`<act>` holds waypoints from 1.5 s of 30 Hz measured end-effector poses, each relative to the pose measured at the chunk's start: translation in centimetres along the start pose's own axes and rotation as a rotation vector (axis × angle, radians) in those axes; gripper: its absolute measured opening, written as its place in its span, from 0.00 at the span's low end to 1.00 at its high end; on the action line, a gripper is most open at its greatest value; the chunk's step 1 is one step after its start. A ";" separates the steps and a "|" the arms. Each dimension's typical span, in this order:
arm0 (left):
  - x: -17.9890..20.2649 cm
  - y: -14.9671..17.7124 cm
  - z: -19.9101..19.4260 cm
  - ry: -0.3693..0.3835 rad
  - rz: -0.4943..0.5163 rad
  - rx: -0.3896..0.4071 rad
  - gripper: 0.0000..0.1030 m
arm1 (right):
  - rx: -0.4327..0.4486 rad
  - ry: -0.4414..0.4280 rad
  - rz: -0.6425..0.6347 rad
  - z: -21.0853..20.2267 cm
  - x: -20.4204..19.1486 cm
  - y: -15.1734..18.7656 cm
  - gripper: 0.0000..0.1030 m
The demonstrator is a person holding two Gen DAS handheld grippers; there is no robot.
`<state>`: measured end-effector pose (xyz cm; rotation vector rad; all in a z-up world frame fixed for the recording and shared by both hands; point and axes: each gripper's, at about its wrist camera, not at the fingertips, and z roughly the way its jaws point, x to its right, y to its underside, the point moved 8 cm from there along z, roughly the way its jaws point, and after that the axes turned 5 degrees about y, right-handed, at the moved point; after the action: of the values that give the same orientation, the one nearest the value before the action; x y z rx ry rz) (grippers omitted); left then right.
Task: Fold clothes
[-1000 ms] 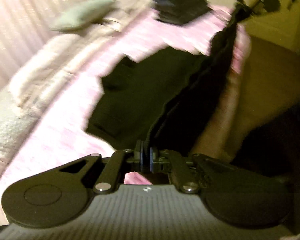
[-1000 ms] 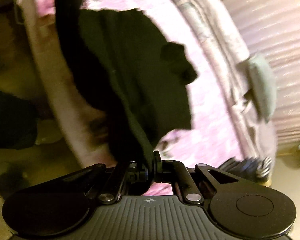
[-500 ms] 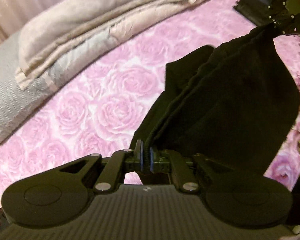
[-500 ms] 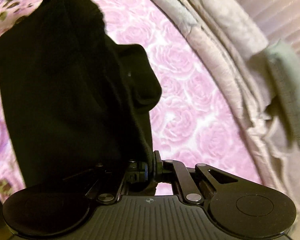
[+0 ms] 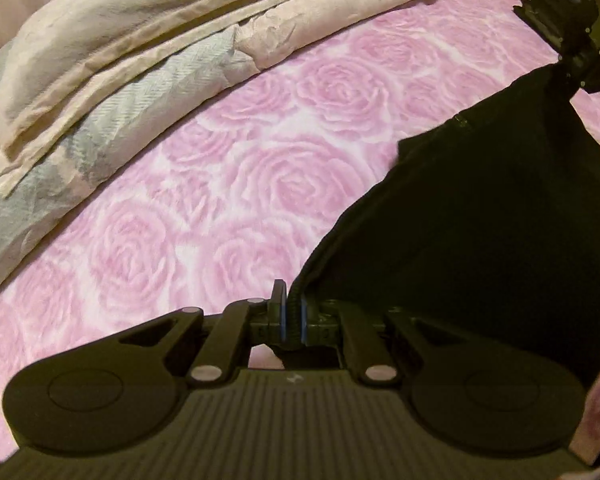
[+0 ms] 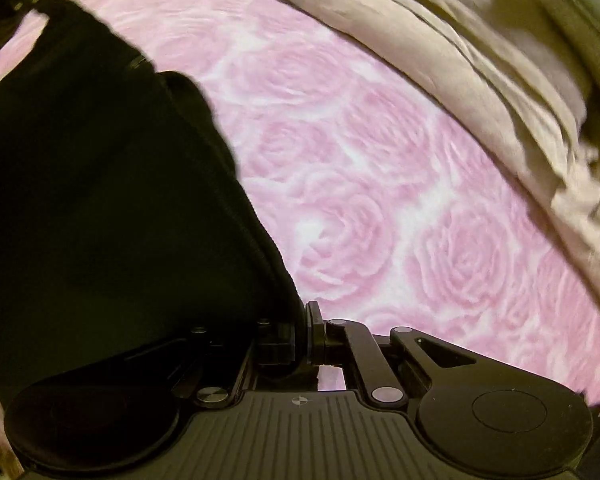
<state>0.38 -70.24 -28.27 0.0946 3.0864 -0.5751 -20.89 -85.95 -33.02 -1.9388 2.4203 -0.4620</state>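
Both the left gripper (image 5: 293,316) and right gripper (image 6: 302,330) are clamped on the edge of a black garment (image 5: 480,220) stretched above the rose-patterned pink bedsheet (image 5: 240,184).

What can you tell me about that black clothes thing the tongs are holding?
The black garment is dark, soft-looking cloth with a thick seamed edge and something like a zipper near the top. It hangs stretched between the left tongs and the right tongs, each pinching an edge. It is above the pink rose bedsheet; its lower end is hidden.
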 end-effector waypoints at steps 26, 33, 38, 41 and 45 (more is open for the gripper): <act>4.8 8.2 0.4 0.139 -0.171 -0.026 0.17 | 0.152 -0.064 0.794 -2.9 -6.0 7.7 0.66; 7.0 10.0 3.2 0.100 -0.059 -0.077 0.30 | 0.134 -0.017 0.846 -0.1 -1.7 10.6 0.67; 4.8 10.4 1.0 0.051 -0.071 -0.074 0.27 | 0.150 0.111 0.799 -3.9 -1.6 11.3 0.67; 4.1 11.7 -1.0 0.051 -0.056 -0.051 0.27 | 0.203 0.077 0.751 -6.6 -5.8 9.9 0.67; 3.6 14.4 -2.8 0.083 -0.024 -0.021 0.27 | 0.245 -0.005 0.660 -8.6 -14.2 7.0 0.67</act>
<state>-2.35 -55.60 -30.92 0.0840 3.1770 -0.5538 -25.79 -69.13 -28.94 -0.9628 2.6395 -0.6656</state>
